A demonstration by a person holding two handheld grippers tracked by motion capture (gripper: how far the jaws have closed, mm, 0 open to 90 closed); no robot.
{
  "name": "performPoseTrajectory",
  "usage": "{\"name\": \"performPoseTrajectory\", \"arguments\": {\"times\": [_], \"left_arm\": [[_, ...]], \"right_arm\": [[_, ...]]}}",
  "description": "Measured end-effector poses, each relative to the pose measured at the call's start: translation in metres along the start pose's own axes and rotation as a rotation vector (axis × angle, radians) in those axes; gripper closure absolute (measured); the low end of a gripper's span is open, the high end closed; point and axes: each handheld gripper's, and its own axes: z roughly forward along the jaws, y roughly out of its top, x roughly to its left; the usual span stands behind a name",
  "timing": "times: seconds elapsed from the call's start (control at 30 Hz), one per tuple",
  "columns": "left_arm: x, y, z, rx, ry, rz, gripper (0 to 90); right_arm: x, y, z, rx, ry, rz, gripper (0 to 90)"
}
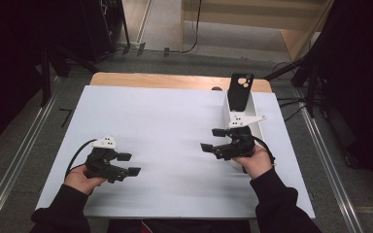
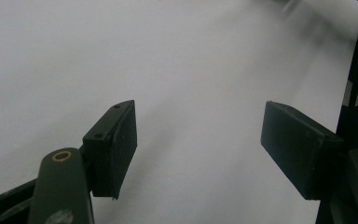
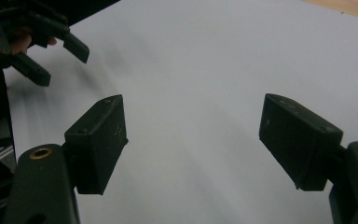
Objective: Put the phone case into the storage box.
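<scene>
A white surface (image 1: pixel 175 145) with a strip of bare wood along its far edge stands on a grey floor, with dark stands and cables around it. No writing or brand can be read anywhere. Near the far right corner of the surface a black phone case (image 1: pixel 241 90) leans upright in a white box (image 1: pixel 256 127), its back showing round camera cutouts at the top; the box runs along the right edge. The right gripper (image 1: pixel 212 140) hovers just left of that box, jaws pointing toward the middle of the surface, spread apart with nothing between them. The left gripper (image 1: pixel 128 164) rests near the near left corner, its jaws also apart and holding nothing. In the right gripper view the left gripper (image 3: pixel 56 58) appears at the far side.
</scene>
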Motion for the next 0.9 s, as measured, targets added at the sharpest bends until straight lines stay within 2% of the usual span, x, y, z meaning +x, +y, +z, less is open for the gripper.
{"name": "performPoseTrajectory", "arguments": {"times": [0.6, 0.83, 0.9], "left_arm": [[-0.001, 0.0, -0.002, 0.001, 0.003, 0.003, 26.8], [-0.003, 0.0, -0.001, 0.002, 0.002, 0.005, 26.8], [-0.003, 0.0, -0.001, 0.002, 0.003, 0.006, 26.8]], "right_arm": [[0.013, -0.037, -0.008, 0.027, 0.059, -0.019, 25.1], [0.015, -0.051, -0.014, 0.04, 0.041, -0.029, 25.0], [0.015, -0.055, -0.015, 0.036, 0.048, -0.019, 25.0]]}}
